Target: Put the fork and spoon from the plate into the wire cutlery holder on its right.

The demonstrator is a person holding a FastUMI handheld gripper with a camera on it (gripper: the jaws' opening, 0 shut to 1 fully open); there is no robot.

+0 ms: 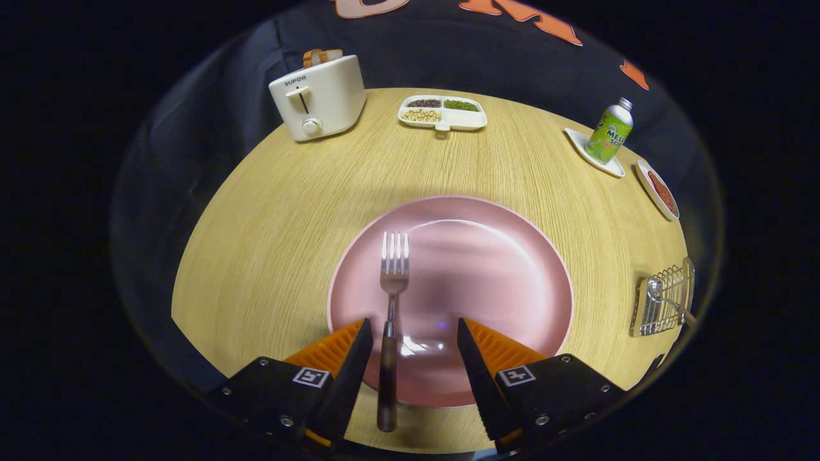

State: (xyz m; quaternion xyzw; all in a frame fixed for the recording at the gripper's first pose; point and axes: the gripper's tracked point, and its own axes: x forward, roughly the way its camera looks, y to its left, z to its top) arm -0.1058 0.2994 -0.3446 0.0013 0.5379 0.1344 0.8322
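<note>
The tongs point(414, 333) are hovering low over the near part of the pink plate point(512, 269), with their 2 fingers spread wide apart and pressing on nothing. The fork point(391, 307) is lying between those fingers, much nearer the left one than the right: its dark handle is running just beside the left fingertip without clearly touching it, while a broad stretch of bare plate is separating it from the right finger. The handle end is sticking out past the plate's near rim over the wooden bench point(282, 218), and the 4 tines are pointing away from the tongs, resting on the plate well ahead of the fingertips.

The wire cutlery holder point(663, 301) is sitting on the bench to the right of the plate, well apart from its rim and far off to the right of the right finger. A spoon point(660, 296) is already resting inside it, its bowl showing against the wire.

Beyond the plate, at the far side of the bench, a white toaster point(317, 96) with bread in its slots is standing to the left, and a white divided dish point(442, 113) with 3 kinds of beans or grains is sitting near the middle. Further right, a green bottle point(610, 131) is standing on a small white saucer point(592, 152), and a small dish point(657, 189) of something red is lying just beside it.
</note>
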